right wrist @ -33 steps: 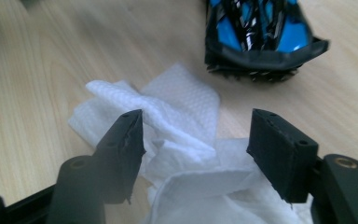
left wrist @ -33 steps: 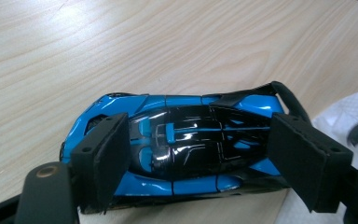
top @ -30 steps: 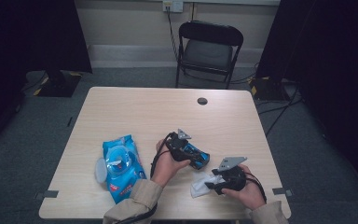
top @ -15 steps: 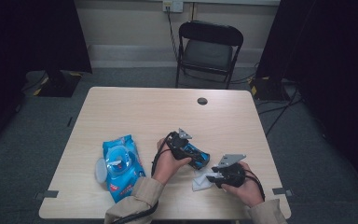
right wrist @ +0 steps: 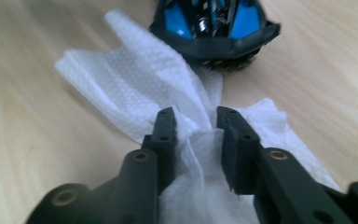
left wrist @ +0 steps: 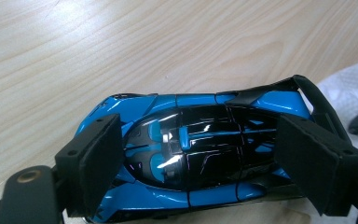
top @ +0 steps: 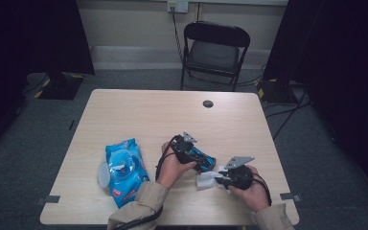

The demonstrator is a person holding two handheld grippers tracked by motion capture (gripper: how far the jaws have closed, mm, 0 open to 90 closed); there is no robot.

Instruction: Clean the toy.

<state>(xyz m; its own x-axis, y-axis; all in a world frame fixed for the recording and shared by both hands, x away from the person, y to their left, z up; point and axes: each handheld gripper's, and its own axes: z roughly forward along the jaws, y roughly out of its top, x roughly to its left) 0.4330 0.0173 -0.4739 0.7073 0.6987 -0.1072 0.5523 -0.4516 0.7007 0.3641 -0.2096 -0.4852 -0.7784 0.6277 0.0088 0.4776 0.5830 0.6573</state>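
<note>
Near the desk's front edge, the left gripper [left wrist: 200, 158] is clamping the toy car [left wrist: 200, 140]; the right gripper [right wrist: 196, 135], jaws just closing, is pinching the wipe [right wrist: 135, 88]. A thin pinch may be letting it slip mid-wipe.

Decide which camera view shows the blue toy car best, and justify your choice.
The left gripper view: the blue toy car lies close-up between the left gripper pads, roof and panels sharp. The right gripper view shows just one blurred end of it beyond the white wipe. The high view shows it small.
</note>
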